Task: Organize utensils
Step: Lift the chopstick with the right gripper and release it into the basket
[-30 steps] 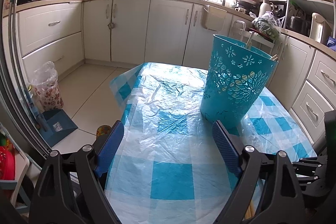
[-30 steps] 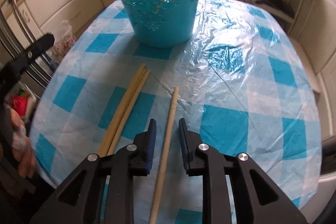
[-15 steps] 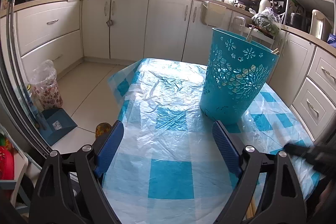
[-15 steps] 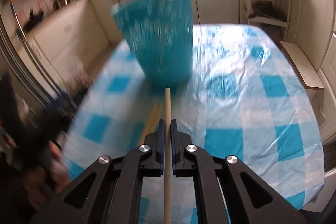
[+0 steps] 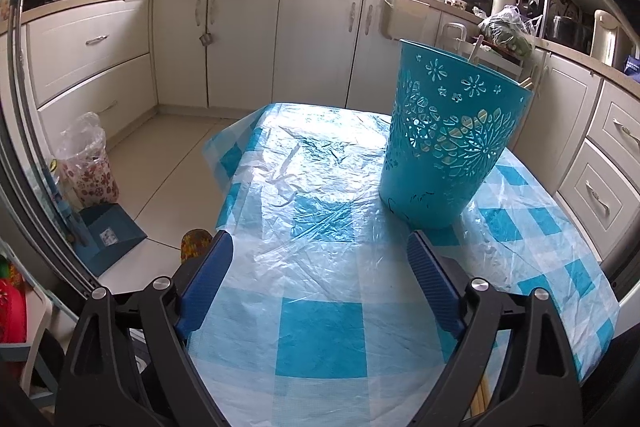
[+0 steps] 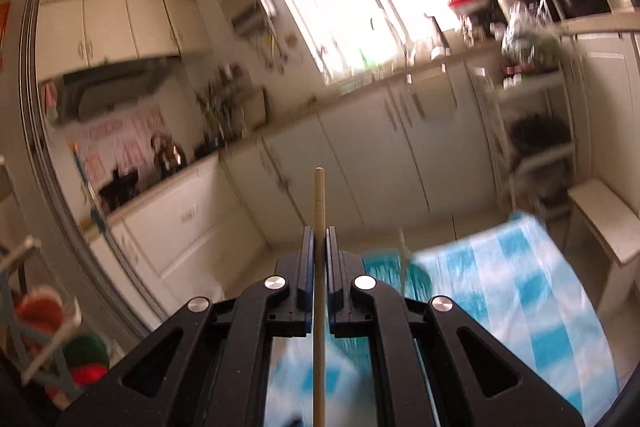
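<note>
Right claw (image 6: 319,239) clamped chopstick (image 6: 319,203), lifted off table.

**Left wide apart, right clamped and tilted up**

The left hand-held gripper (image 5: 320,281) sits low and level, its two blue-padded fingers (image 5: 206,279) spread wide apart with nothing between them, pointing forward over the surface. The right hand-held gripper (image 6: 319,239) is raised and angled upward toward the far wall. Its fingers (image 6: 307,259) are pressed nearly together on a thin wooden chopstick (image 6: 319,203), which runs straight along the gripper's midline and juts past the tips.
</note>
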The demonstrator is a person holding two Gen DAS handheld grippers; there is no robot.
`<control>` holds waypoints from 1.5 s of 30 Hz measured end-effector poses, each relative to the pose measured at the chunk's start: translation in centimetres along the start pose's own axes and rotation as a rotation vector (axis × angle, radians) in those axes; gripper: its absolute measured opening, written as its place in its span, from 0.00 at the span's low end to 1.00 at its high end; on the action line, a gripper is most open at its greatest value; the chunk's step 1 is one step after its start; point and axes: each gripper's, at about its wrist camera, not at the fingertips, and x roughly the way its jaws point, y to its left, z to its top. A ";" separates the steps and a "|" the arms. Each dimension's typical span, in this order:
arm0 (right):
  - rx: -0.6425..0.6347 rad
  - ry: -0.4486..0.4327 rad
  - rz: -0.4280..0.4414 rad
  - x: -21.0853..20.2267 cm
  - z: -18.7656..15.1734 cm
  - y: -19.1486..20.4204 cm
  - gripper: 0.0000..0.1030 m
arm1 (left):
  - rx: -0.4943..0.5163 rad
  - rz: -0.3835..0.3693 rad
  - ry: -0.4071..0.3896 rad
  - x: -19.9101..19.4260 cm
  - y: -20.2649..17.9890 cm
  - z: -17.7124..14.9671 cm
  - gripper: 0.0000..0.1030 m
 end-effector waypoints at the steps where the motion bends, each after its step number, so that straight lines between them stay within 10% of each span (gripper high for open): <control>1: 0.001 -0.021 -0.003 0.3 0.4 0.1 0.06 | -0.001 -0.001 0.003 0.1 0.0 0.0 0.83; 10: 0.042 -0.130 -0.107 6.6 2.0 -1.2 0.06 | -0.015 -0.019 0.025 0.6 0.4 0.1 0.83; 26: -0.006 0.025 -0.187 10.7 -1.6 -1.7 0.09 | -0.054 -0.045 0.058 1.2 1.1 0.1 0.84; 39: -0.176 0.040 -0.116 -0.5 -3.7 1.5 0.32 | -0.055 -0.028 0.032 0.7 1.2 0.0 0.84; 45: -0.194 0.276 -0.154 -3.4 -12.0 0.4 0.31 | -0.042 -0.008 0.016 0.3 0.9 -0.1 0.84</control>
